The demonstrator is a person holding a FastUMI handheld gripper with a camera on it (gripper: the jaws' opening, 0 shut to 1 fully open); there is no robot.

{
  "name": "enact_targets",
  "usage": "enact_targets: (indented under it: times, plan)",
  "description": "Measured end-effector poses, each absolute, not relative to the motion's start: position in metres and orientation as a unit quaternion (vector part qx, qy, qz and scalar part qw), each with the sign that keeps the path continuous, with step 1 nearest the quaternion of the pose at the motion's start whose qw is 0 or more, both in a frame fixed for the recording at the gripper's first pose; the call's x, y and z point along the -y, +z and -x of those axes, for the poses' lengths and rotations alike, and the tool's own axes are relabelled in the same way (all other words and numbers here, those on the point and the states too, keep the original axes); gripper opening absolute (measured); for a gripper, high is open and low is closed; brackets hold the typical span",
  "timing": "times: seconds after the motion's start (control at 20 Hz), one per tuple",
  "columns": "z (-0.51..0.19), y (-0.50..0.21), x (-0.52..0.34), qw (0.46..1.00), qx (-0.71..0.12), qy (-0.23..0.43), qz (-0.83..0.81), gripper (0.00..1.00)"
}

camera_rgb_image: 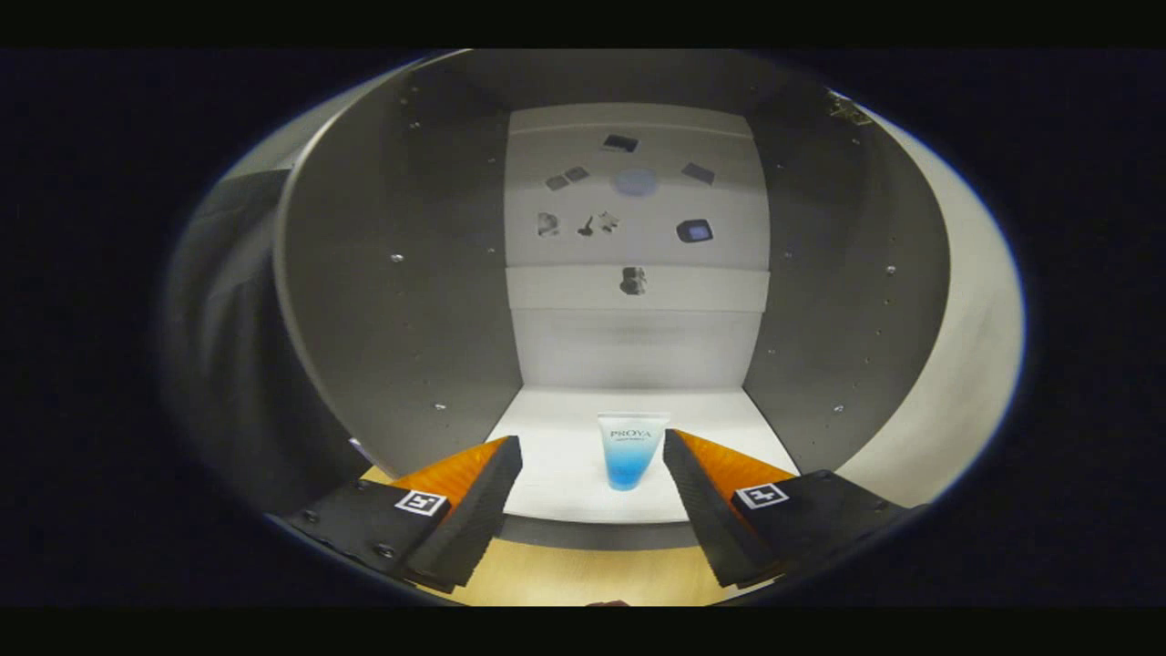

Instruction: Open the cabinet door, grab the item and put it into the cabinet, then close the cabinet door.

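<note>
Jaws: the gripper [592, 474] is seen nearest the lens with its two fingers spread wide and nothing held; neither finger touches anything.
Item: a small translucent plastic tube with a white top and blue lower half [630, 451] stands cap-down and upright on the cabinet's white floor panel [556, 465], between the fingertips in line of sight but slightly beyond them, with a clear gap on each side.
Placement: the tube is judged to be already set inside the grey open-fronted cabinet [383, 301], near the front lip and roughly midway between the two side walls.
Step in hand: release and retreat, as judged from the spread fingers and the standing tube.
How it is done well: the fingers should be kept spread and drawn straight back along their own line, so that neither pad brushes the tube; any sideways sweep risks toppling a narrow tube balanced on its cap.
Surroundings: a pale back wall [638, 346] with small dark marks is seen behind the tube; a strip of yellow wooden counter [583, 574] lies below the cabinet's front edge.
Door: what is taken for the door [956, 364] is seen swung out beside the right wall; closing is not yet done.
</note>
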State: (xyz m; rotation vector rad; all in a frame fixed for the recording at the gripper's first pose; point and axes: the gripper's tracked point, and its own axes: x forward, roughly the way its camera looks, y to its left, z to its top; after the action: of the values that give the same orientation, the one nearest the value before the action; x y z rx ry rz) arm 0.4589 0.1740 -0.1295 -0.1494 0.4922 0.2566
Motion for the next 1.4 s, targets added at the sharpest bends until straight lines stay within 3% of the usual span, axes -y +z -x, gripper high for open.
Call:
enact_targets:
  times: [0.7,1.05,1.4]
  plan:
    - [-0.244,-0.011,-0.165,0.972,-0.099,0.2,0.075,0.96]
    - [-0.164,-0.001,-0.092,0.978,-0.102,0.173,0.051,0.97]
    - [-0.099,0.022,0.024,0.991,-0.08,0.099,0.033,0.97]
